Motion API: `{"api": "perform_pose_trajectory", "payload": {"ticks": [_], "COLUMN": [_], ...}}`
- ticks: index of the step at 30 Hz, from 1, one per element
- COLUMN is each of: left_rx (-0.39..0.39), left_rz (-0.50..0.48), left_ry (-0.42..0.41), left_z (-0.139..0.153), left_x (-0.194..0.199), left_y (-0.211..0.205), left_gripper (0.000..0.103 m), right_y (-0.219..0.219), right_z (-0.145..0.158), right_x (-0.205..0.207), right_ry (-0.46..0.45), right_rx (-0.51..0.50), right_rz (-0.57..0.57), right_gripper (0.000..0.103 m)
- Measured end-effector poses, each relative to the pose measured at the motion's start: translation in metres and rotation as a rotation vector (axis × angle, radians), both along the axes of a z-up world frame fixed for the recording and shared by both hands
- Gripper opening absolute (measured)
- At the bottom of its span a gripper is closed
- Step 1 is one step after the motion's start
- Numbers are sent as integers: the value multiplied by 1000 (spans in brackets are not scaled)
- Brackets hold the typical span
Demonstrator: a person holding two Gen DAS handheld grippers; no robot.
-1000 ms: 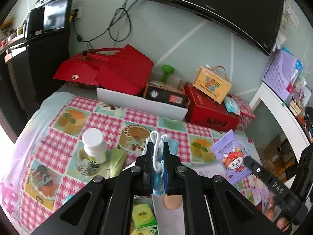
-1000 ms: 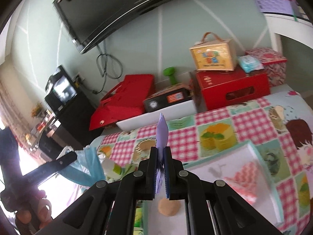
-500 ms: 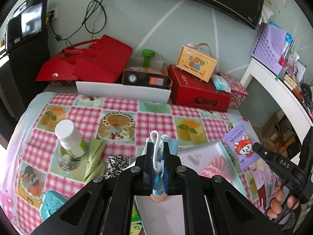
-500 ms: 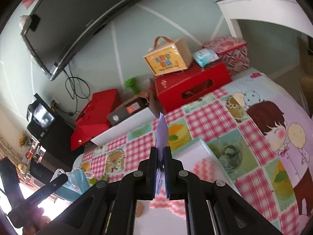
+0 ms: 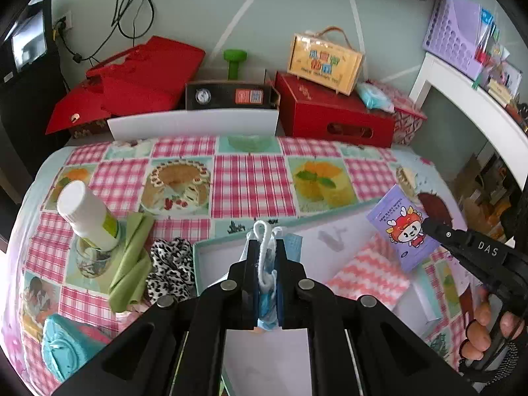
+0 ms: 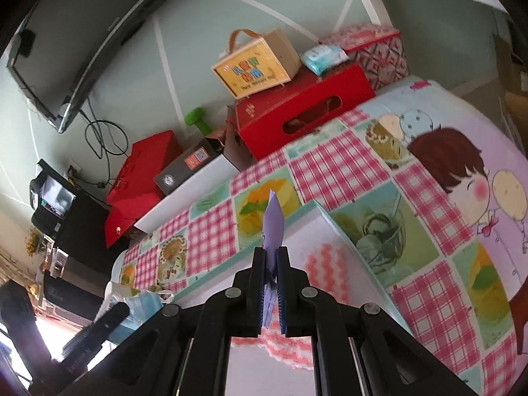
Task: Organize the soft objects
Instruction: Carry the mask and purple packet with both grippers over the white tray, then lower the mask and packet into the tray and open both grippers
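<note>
— The face mask [image 5: 266,275], is that what the left gripper [image 5: 266,264] has?

— Yes, clamped tight between both fingers, white ear loop sticking up past the tips, blue pleats bunched below. It hangs over the near edge of the shallow white box [image 5: 343,234] with the teal rim, not yet lying in it.

— And the other hand?

— The right gripper [image 6: 271,274] is pinched on a purple packet [image 6: 273,227] with a red cartoon dragon; from the left camera you see that packet [image 5: 404,227] held above the box's right side. Under it, inside the box, lies a pink zigzag cloth [image 5: 369,275].

— So which step would you say this is?

— Carrying, I'd judge. Both soft things are over the box and neither is let go. Next each needs lowering onto the box floor, the mask beside the cloth, then the fingers opening so the loop slips free instead of snagging.

— Anything left on the table?

— Plenty, towards its left edge: a leopard scrunchie [image 5: 170,264] just outside the box's left wall, a green cloth [image 5: 132,264] beside that, something turquoise [image 5: 62,346] at the near left corner. A white bottle [image 5: 87,214] stands in a glass there too; hardly soft, so I'd guess it stays.
</note>
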State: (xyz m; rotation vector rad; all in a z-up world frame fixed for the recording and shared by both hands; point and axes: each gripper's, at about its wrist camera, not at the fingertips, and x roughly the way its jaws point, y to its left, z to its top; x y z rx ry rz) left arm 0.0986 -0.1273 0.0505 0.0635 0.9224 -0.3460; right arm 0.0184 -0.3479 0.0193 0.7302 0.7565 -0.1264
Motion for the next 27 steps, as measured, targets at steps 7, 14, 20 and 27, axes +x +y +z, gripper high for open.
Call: {"api": "perform_pose_trajectory", "payload": {"ticks": [7,14,20,27], "left_rx": [46,64,75,72], "left_rz": [-10,-26,-43,-44], "left_ry": [42,67,90,100], "left_z": [-20,-27,-33,-32], "left_x": [5,5,3,2], "left_y": [-11,-17,-23,-24], "left_gripper": [7,7,7,12], "right_y": [-4,-2,1,6], "right_z": [-31,-38,-39,-32], "right_x": [10,15,16,18], "right_ry": [86,125,141,156], "right_rx": [42,40,29,-22], "right_rz": [0,15,19,28], "right_gripper": [7,7,7,11]}}
